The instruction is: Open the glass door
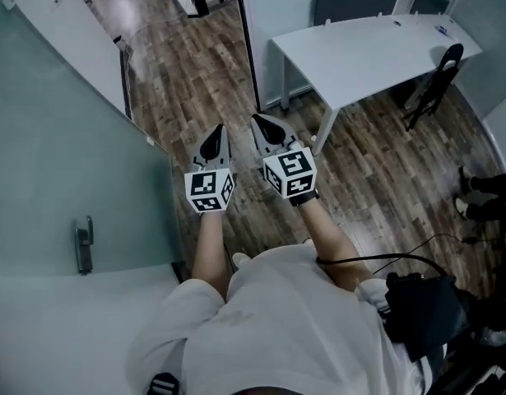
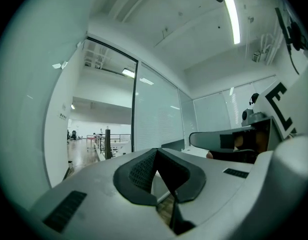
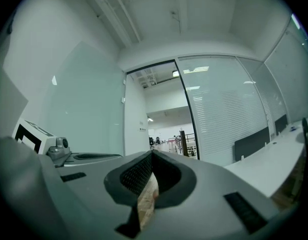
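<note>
The frosted glass door (image 1: 55, 171) stands swung open at the left in the head view, its metal handle (image 1: 84, 247) low on the panel. Ahead, the doorway (image 1: 187, 48) beside a black frame post (image 1: 248, 39) leads to a corridor. My left gripper (image 1: 215, 137) and right gripper (image 1: 266, 123) are held side by side, level, in front of the opening, away from the handle. Both are shut with nothing between their jaws. The left gripper (image 2: 156, 152) faces the doorway (image 2: 101, 119) in the left gripper view. The right gripper (image 3: 151, 155) has the door panel (image 3: 88, 104) at its left.
A white table (image 1: 376, 44) and a black chair (image 1: 434, 85) stand at the right inside the room. Someone's shoes (image 1: 483, 196) show at the right edge. A black bag with cables (image 1: 425, 311) hangs at my right side. Wooden floor (image 1: 195, 89) runs through the doorway.
</note>
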`<action>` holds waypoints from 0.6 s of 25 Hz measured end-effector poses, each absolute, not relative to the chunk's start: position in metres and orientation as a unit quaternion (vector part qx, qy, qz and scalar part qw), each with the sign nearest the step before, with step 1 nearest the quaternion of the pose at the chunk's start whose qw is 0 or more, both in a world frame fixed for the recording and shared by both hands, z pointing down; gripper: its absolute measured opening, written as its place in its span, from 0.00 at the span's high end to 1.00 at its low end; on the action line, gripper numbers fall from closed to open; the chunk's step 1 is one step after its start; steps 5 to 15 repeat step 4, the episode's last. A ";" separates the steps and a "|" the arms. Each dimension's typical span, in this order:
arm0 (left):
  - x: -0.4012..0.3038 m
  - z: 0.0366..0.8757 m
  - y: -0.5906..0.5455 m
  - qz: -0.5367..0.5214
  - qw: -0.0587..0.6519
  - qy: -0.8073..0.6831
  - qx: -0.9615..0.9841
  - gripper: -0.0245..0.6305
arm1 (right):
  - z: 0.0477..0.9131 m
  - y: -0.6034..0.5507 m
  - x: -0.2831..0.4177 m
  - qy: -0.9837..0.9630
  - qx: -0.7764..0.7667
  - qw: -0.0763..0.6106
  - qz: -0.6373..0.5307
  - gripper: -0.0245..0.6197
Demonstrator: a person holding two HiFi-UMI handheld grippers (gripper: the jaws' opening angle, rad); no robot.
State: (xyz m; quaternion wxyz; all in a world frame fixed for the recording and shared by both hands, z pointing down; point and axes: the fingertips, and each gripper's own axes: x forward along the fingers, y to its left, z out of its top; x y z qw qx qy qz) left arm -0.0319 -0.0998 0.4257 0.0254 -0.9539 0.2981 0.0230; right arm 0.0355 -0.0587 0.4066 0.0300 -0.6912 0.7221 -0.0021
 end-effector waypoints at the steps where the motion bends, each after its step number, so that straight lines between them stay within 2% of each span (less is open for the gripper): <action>1: -0.017 0.421 -0.092 0.024 0.028 0.297 -0.954 0.96 | 0.402 -0.051 0.051 0.720 -0.693 0.031 0.001 0.96; 4: 0.027 0.412 -0.068 0.025 0.033 0.300 -0.953 0.96 | 0.396 -0.026 0.096 0.719 -0.694 0.032 0.000 0.96; 15: 0.027 0.412 -0.068 0.025 0.033 0.300 -0.953 0.96 | 0.396 -0.026 0.096 0.719 -0.694 0.032 0.000 0.96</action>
